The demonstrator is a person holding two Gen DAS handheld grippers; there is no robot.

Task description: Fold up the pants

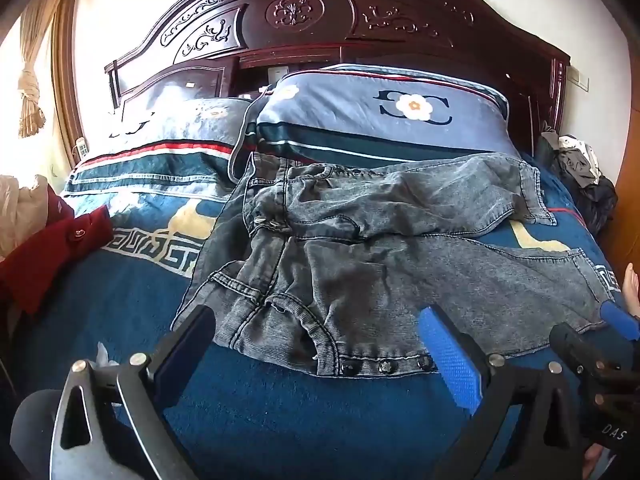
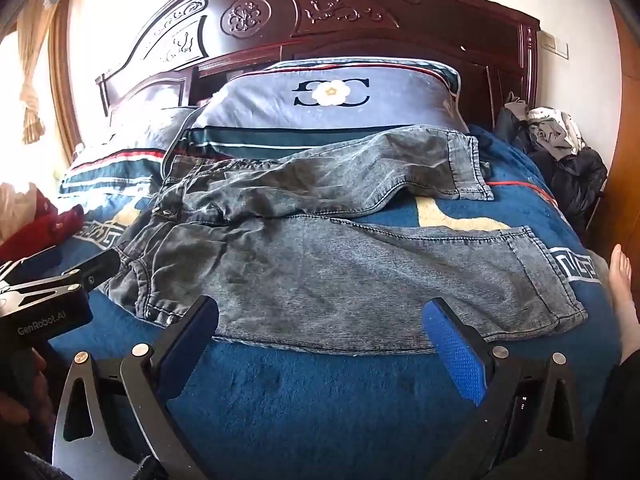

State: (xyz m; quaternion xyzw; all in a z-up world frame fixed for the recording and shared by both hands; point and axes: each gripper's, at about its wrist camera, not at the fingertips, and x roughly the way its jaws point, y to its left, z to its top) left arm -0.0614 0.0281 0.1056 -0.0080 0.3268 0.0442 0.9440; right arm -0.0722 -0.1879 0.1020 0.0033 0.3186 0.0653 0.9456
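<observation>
Grey washed denim pants (image 1: 380, 256) lie spread and rumpled on the blue bedspread (image 1: 280, 412), waist to the left, two legs running right. The far leg's hem rests near the pillow. They also show in the right wrist view (image 2: 340, 264). My left gripper (image 1: 316, 320) is open and empty, just above the near waistband with its row of snap buttons. My right gripper (image 2: 320, 312) is open and empty, at the near edge of the closer leg. The right gripper shows at the right edge of the left wrist view (image 1: 608, 344); the left gripper shows at the left edge of the right wrist view (image 2: 60, 284).
Two blue patterned pillows (image 1: 380, 116) lean on the carved dark wooden headboard (image 1: 320, 12). A red garment (image 1: 48, 256) lies at the left. A pile of dark clothes (image 2: 560, 148) sits at the right. A bare foot (image 2: 622, 280) rests at the bed's right edge.
</observation>
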